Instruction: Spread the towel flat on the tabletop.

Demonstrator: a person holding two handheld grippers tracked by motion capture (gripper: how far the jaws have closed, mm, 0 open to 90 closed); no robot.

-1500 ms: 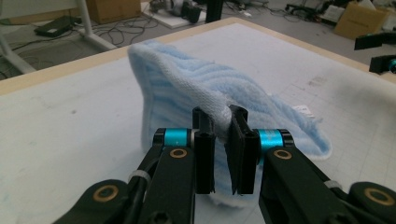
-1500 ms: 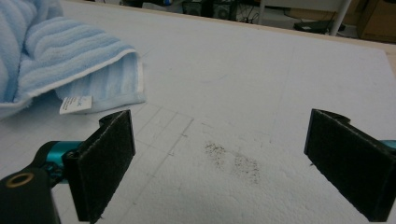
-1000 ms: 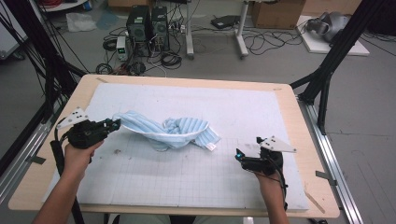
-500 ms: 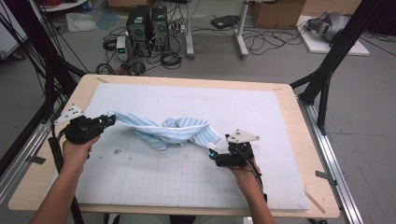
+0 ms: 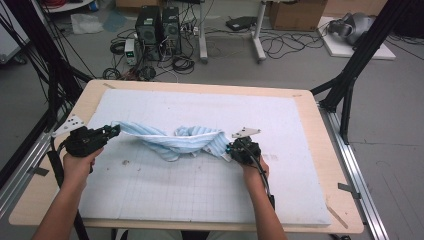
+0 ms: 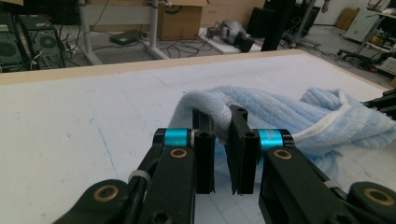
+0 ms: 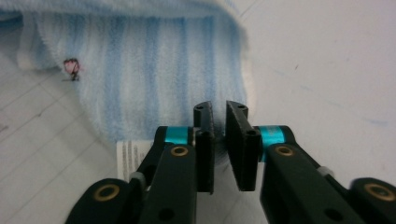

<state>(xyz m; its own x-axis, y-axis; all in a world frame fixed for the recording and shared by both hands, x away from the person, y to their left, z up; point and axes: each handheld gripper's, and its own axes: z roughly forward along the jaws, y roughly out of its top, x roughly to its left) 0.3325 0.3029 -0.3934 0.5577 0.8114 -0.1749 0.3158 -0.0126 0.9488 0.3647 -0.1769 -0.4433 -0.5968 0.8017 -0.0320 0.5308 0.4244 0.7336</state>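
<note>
A light blue striped towel lies bunched and twisted across the middle of the white mat. My left gripper is at its left end. In the left gripper view the jaws are shut on a fold of the towel, pinched at the left gripper. My right gripper is at the towel's right corner. Its jaws have just been closing, and the towel has its edge between them at the right gripper.
The mat covers a wooden table. A white care label lies at the towel's corner beside the right jaws. Black frame posts stand at the table's sides. Computers and cables sit on the floor beyond the far edge.
My right gripper has moved left across the mat to the towel's right corner and its jaws have closed on the edge. The left gripper has stayed put, still holding its end.
</note>
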